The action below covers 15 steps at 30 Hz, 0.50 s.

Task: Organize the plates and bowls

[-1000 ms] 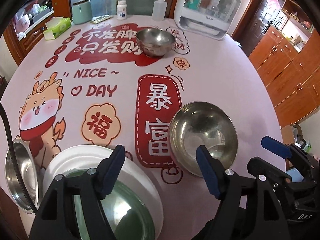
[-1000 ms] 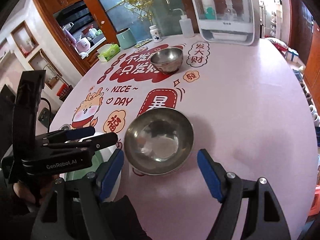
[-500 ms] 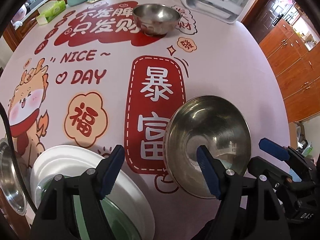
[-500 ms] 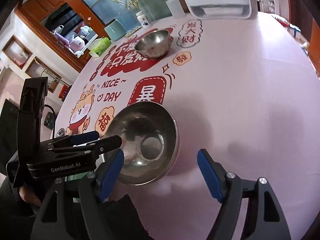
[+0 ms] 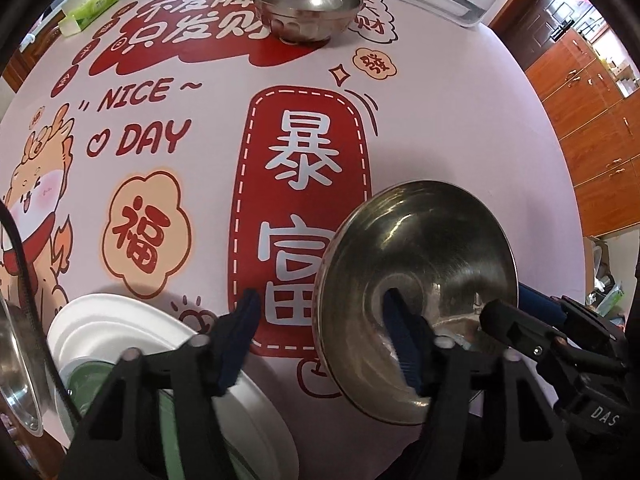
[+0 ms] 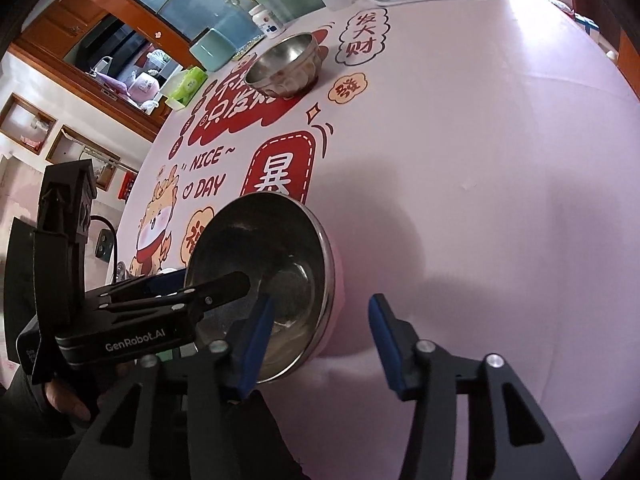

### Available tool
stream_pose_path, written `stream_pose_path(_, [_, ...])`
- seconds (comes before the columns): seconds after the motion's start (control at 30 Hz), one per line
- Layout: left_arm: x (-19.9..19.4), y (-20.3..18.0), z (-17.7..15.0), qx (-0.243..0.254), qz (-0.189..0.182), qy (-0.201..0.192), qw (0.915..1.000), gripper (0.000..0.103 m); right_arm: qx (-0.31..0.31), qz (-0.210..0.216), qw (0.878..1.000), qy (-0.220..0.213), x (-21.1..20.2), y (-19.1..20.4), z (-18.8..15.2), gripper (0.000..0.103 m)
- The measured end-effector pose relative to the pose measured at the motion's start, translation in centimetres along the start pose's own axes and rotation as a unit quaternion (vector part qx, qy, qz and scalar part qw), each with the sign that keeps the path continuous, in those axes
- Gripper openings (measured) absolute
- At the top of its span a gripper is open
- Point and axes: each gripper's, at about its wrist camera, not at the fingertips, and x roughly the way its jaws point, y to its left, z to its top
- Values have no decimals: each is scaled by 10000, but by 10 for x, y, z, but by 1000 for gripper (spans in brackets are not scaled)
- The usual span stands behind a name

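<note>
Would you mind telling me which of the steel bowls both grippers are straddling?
The near steel bowl beside the white plate: each gripper's closing jaws straddle its rim, while the far steel bowl and the edge bowl sit untouched.

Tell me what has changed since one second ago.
Both hand-held grippers came down around the near steel bowl. The left hand-held gripper now straddles its left rim, the right hand-held gripper its right rim, both jaws closing. The far bowl and white plate stayed put.
</note>
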Motion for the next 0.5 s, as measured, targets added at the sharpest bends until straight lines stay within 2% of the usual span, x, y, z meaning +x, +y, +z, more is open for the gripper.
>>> stream_pose_path(0.07, [3,0,0,-17,4,36,10000,47,7,13,10000,37,2,0,1,38])
stream_pose_path(0.1, [5,0,1,-22,-17,54,10000,40,13,17,10000,51,3,-1,1,36])
stream_pose_path(0.17, [8,0,3,-42,-51,86,9999,35,32,24,10000,77,5,-2,1,33])
stream_pose_path(0.23, [9,0,4,-61,-114,93,9999,21,57,27,9999,104,6,-3,1,25])
stream_pose_path(0.33, [10,1,5,-76,-165,78,9998,15,108,38,9998,132,7,-4,2,22])
stream_pose_path(0.5, [10,1,5,-101,-202,60,9997,14,80,24,9999,131,8,-2,1,20])
